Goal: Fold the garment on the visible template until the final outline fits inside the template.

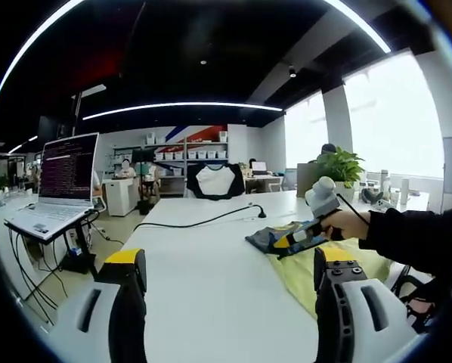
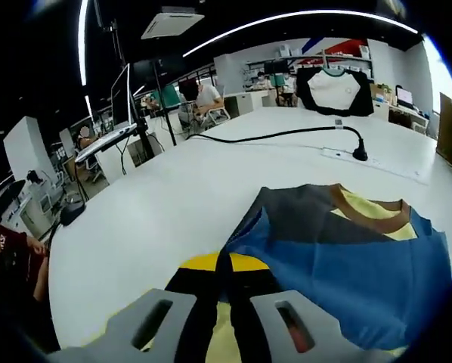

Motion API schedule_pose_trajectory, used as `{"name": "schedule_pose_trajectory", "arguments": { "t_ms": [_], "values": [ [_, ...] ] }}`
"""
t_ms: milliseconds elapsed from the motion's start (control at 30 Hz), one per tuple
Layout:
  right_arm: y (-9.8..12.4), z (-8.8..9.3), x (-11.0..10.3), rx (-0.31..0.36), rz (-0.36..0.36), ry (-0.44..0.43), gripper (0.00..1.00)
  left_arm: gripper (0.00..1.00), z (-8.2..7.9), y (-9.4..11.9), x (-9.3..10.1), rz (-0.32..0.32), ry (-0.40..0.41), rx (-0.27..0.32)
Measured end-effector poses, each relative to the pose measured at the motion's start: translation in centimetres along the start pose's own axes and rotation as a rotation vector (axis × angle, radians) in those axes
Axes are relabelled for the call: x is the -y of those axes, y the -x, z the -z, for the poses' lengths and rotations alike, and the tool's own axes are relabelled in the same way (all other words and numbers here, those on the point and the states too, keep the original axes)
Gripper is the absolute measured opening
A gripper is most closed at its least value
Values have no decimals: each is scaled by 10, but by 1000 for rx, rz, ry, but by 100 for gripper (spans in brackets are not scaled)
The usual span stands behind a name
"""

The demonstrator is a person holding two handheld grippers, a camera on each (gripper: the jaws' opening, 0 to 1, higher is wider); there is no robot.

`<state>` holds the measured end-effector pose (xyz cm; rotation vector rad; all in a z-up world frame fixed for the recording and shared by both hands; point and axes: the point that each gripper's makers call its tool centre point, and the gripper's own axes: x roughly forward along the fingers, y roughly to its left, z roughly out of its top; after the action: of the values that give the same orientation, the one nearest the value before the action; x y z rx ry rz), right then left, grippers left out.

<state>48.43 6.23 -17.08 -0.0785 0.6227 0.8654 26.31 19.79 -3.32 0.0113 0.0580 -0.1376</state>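
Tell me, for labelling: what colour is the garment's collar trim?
Brown collar trim, clearest in the right gripper view.

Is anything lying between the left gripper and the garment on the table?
Nothing visible: bare white table separates the open left gripper from the garment. The right gripper, in a hand, is already at it.

Your blue and grey short-sleeved garment (image 2: 339, 257) lies on the yellow flat template (image 1: 339, 276), itself on the white table (image 1: 211, 280). Behind them a black power cable (image 2: 286, 134) crosses the table. An open laptop (image 1: 56, 185) stands left of it.
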Motion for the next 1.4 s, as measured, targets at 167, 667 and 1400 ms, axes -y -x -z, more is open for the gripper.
{"name": "schedule_pose_trajectory", "arguments": {
  "t_ms": [167,667,1400],
  "values": [
    [-7,9,-2,-34,-15,-4,3,97,0,-2,0,0,0,-2],
    [-10,17,-30,-55,-119,-4,9,97,0,-1,4,4,-1,-4],
    [87,-69,-9,294,78,262,28,98,-7,-5,14,44,-2,41]
  ]
}}
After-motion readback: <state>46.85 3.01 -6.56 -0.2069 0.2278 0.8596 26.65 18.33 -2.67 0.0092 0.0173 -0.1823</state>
